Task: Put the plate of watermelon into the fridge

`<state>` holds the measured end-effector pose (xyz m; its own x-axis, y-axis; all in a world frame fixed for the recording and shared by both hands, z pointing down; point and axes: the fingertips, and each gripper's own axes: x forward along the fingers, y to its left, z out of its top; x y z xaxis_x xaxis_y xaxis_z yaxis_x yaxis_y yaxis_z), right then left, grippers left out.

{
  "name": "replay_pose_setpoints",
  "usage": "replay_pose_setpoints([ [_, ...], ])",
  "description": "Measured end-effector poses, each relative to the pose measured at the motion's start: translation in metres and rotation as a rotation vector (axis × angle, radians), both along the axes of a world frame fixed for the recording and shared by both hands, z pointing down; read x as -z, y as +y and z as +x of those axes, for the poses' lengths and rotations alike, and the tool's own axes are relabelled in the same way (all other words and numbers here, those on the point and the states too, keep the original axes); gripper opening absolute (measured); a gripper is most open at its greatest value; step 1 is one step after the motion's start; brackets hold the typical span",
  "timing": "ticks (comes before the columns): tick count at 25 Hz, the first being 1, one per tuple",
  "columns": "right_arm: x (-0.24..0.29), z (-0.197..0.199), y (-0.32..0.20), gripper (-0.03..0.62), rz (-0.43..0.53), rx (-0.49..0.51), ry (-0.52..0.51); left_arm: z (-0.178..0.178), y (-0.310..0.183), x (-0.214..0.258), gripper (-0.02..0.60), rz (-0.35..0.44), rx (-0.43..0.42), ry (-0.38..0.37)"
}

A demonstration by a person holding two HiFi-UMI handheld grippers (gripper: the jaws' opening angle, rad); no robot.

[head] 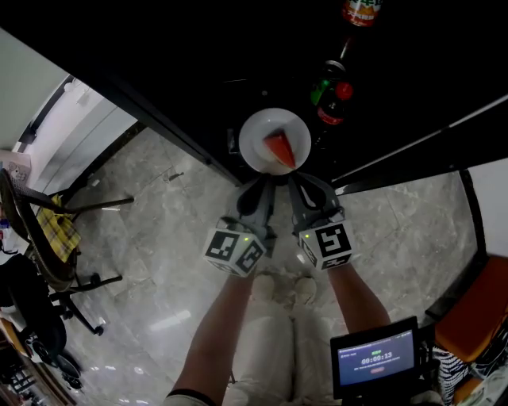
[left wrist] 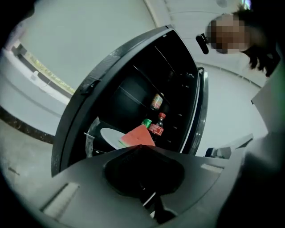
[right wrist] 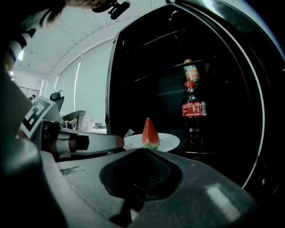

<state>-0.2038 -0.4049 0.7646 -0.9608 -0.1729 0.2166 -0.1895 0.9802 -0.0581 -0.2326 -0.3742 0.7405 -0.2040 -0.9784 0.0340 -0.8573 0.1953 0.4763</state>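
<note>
The person's legs are showing nearest in the head view, with a small lit screen (head: 375, 361) at near right over the marble floor (head: 159, 238). Just beyond the knees, the left gripper (head: 261, 184) and the right gripper (head: 298, 183) are reaching forward side by side, and their marker cubes are facing up. Both tips are meeting the near rim of the white plate (head: 255, 141), left and right of its middle.

Each gripper's own view is showing its jaws drawn together to a point at that rim, pinching the plate. The right gripper view alone is also showing one of the left gripper's fingers lying against the plate's left edge.

The watermelon wedge (head: 279, 149) is sitting on the plate. It looks flat from above, but the right gripper view shows it standing point up.

The plate is hanging at the near edge of the dark fridge (head: 198, 63). Farther in, to the right, a red-capped cola bottle (head: 332, 109) is standing beside a green-capped bottle (head: 321, 89). An orange-labelled bottle (head: 361, 11) is sitting farthest back. The gripper views alone are showing the wire shelves.
</note>
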Motion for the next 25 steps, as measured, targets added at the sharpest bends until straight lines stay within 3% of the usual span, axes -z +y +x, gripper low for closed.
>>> replay_pose_setpoints([
  [4, 0.0, -0.005, -0.001, -0.005, 0.004, 0.003, -0.004, 0.0, -0.007, -0.004, 0.002, -0.043, -0.047, -0.103],
  [20, 0.005, -0.035, -0.023, -0.005, -0.016, -0.034, -0.036, -0.033, -0.03, -0.007, 0.0, -0.025, 0.044, -0.144],
  [25, 0.006, -0.042, -0.028, -0.005, -0.014, -0.039, -0.043, -0.039, -0.036, -0.007, 0.0, -0.027, 0.053, -0.188],
])
